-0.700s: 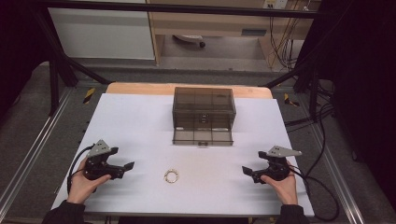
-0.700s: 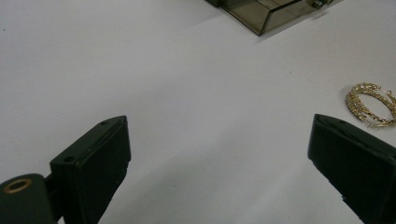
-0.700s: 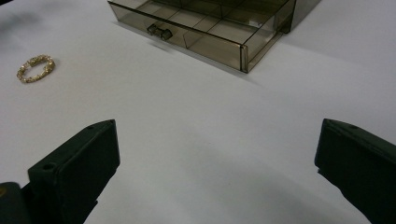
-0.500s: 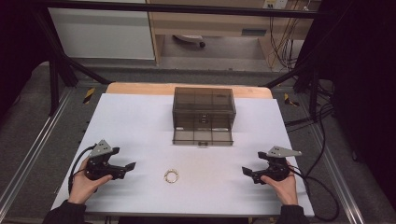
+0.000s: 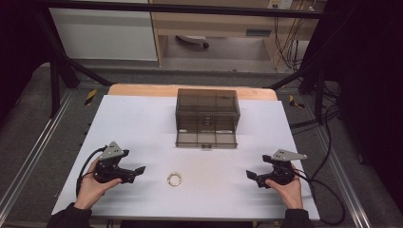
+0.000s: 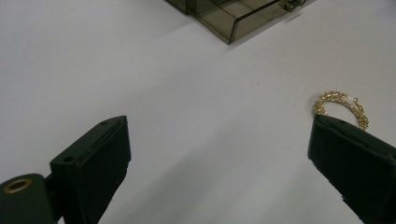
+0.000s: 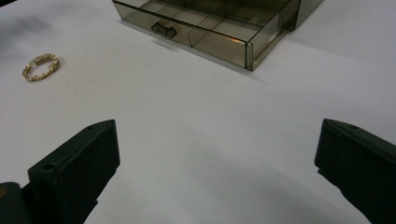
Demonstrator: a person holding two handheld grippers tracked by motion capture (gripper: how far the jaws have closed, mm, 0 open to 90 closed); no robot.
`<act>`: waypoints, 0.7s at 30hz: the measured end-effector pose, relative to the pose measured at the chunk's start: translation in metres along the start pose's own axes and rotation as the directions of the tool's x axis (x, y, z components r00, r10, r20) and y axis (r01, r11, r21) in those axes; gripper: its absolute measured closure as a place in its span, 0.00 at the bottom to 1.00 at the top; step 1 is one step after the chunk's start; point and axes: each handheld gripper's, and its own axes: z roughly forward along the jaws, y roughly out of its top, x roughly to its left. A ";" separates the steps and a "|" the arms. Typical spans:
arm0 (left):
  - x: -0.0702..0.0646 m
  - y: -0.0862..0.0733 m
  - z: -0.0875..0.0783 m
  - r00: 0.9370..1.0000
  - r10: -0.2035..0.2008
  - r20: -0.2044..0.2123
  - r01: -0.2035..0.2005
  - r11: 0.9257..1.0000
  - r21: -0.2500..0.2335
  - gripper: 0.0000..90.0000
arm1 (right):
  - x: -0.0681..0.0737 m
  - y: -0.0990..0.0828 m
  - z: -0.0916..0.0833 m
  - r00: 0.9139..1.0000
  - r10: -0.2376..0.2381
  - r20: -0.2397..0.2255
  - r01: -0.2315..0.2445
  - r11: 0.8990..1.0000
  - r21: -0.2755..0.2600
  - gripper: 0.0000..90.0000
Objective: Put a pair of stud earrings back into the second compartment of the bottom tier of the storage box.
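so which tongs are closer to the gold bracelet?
The left tongs: the gold bracelet lies just beyond their tips, while the right tongs sit farther across the table.

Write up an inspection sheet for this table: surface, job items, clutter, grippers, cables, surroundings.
Surface: white table top, bare around the items.
Job items: smoky clear drawer box at centre back, its bottom drawer pulled open; gold bracelet flat on the sheet, in front of it.
Clutter: nothing seen.
Grippers: left gripper open, beside the bracelet; right gripper open, empty.
Cables: black cable loops from the left gripper; another trails off the right one.
Surroundings: black frame bars, grey floor, wooden furniture behind.
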 end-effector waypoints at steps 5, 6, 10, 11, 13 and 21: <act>-0.007 0.005 0.004 1.000 0.002 0.015 -0.002 1.000 0.006 0.06 | 0.000 0.000 0.000 1.000 -0.001 0.000 0.001 1.000 0.001 0.01; -0.012 0.008 0.007 1.000 0.005 0.021 -0.005 1.000 0.012 0.06 | 0.000 0.000 0.000 1.000 -0.001 0.001 0.001 1.000 0.000 0.01; -0.021 0.012 0.014 0.999 0.022 0.032 -0.023 0.999 0.029 0.06 | 0.000 0.000 0.001 1.000 -0.004 0.002 0.004 1.000 0.003 0.01; -0.021 0.012 0.014 0.999 0.022 0.032 -0.023 0.999 0.029 0.06 | 0.000 0.000 0.001 1.000 -0.003 0.002 0.003 1.000 0.003 0.01; -0.025 0.014 0.017 0.999 0.027 0.038 -0.029 0.999 0.037 0.06 | 0.000 0.000 0.000 1.000 -0.005 0.003 0.005 1.000 0.004 0.01; -0.044 0.024 0.035 0.997 0.034 0.071 -0.039 0.996 0.077 0.08 | 0.001 -0.001 0.000 1.000 -0.007 0.006 0.007 1.000 0.002 0.01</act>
